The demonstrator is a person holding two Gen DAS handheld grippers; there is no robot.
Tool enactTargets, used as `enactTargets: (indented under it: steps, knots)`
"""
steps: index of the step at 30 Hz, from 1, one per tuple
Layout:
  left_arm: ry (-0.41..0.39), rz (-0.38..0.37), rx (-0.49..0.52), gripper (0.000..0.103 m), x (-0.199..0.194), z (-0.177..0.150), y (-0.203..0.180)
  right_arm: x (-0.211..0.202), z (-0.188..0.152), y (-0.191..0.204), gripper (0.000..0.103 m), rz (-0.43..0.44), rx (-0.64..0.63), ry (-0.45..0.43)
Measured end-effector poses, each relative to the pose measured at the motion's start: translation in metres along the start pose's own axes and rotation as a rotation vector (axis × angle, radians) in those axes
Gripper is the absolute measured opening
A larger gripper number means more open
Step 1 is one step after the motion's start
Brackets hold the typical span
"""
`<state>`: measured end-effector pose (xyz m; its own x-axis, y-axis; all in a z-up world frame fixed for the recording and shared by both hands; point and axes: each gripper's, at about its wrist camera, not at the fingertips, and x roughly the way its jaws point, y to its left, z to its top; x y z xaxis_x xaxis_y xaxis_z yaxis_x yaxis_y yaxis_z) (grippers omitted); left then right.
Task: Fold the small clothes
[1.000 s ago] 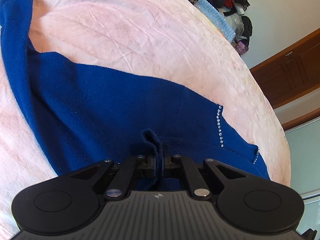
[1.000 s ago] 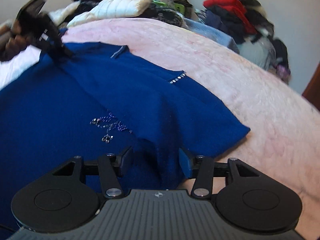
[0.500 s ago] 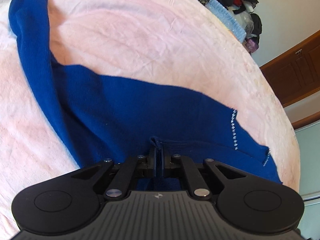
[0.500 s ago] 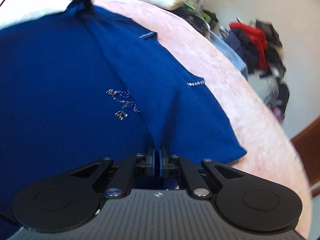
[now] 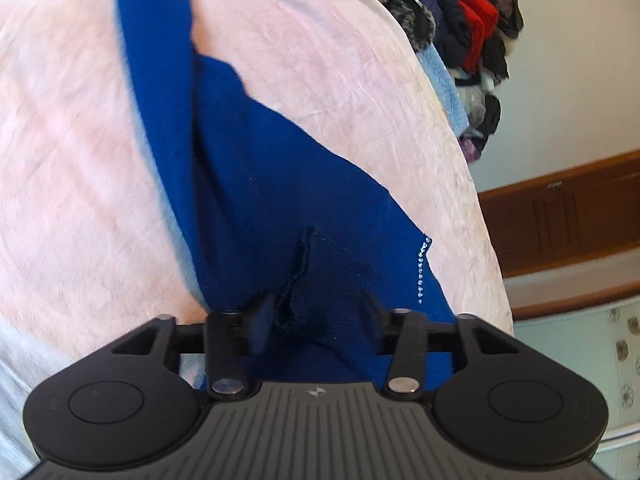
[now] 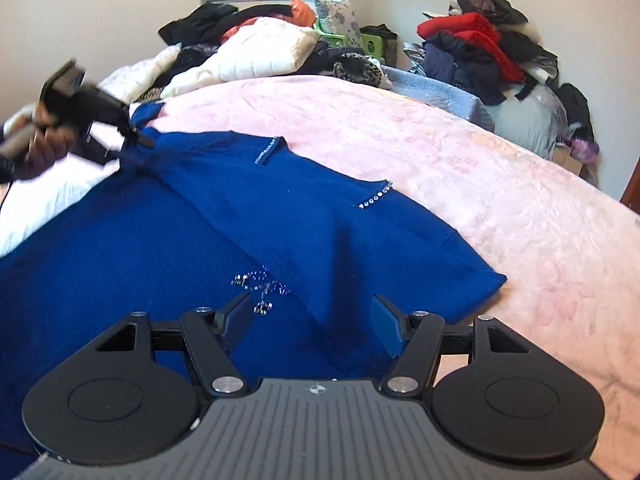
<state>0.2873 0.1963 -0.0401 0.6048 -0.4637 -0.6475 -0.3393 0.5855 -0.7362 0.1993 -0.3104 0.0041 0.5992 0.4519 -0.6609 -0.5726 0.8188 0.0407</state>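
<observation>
A royal-blue sweater (image 6: pixel 168 256) with rhinestone trim (image 6: pixel 260 284) lies spread on the pink bedspread (image 6: pixel 460 168). My right gripper (image 6: pixel 312 322) hovers just above its near part; its jaws are opening and nothing is pinched between them. In the left wrist view the sweater (image 5: pixel 280 184) runs up the bed with a sleeve (image 5: pixel 156 40) stretched away. My left gripper (image 5: pixel 316 314) is opening too. A raised ridge of blue fabric (image 5: pixel 300 268) stands between its pads, close to the left one, and is not squeezed. A hand (image 6: pixel 44 148) holds that left gripper (image 6: pixel 138 142) at the sweater's far left edge.
Pillows and dark clothes (image 6: pixel 256 52) are heaped at the head of the bed. A second pile with a red garment (image 6: pixel 476 36) sits at the far right on a light-blue blanket (image 6: pixel 436 96). Brown wooden furniture (image 5: pixel 568 220) stands beyond the bed's right edge.
Half a second ago both grippers were shut on pinched folds of the sweater; both have now let go and spread. The left view has rolled and shifted; the right gripper has lifted back.
</observation>
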Motion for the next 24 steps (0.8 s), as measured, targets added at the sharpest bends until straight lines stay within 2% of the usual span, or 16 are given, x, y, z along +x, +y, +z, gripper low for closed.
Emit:
enactTargets:
  steps: [5,7,8,9,11,13,16,19,22,24]
  knots:
    - [0.000,-0.008,0.004,0.052,-0.002,-0.009,-0.004,0.003,0.002,0.002,0.068,0.005,0.014,0.007]
    - [-0.009,0.015,0.010,0.051,-0.003,-0.012,-0.005,0.003,0.002,0.000,0.068,0.017,0.030,0.000]
    - [-0.011,0.030,0.024,0.046,-0.002,-0.014,-0.007,0.004,0.002,-0.002,0.068,0.015,0.040,-0.004]
    - [-0.015,0.048,0.042,0.030,0.000,-0.015,-0.010,0.007,0.004,-0.003,0.068,0.011,0.052,-0.009]
    - [-0.013,0.091,0.078,0.015,0.007,-0.016,-0.016,0.013,0.006,-0.009,0.069,0.005,0.082,-0.020]
    - [-0.019,0.134,0.114,0.006,0.016,-0.018,-0.019,0.020,0.007,-0.012,0.069,0.001,0.099,-0.013]
    - [-0.052,0.176,0.168,0.005,0.020,-0.020,-0.027,0.036,0.004,-0.008,0.069,0.008,0.072,0.036]
    - [-0.074,0.173,0.190,0.004,0.010,-0.016,-0.036,0.049,-0.006,-0.003,0.070,0.002,0.018,0.126]
    - [-0.109,0.127,0.192,0.004,-0.012,-0.007,-0.041,0.047,-0.012,-0.001,0.080,0.024,-0.007,0.128]
    - [-0.118,0.144,0.191,0.004,-0.018,-0.003,-0.040,0.048,-0.014,0.000,0.087,0.046,-0.005,0.127]
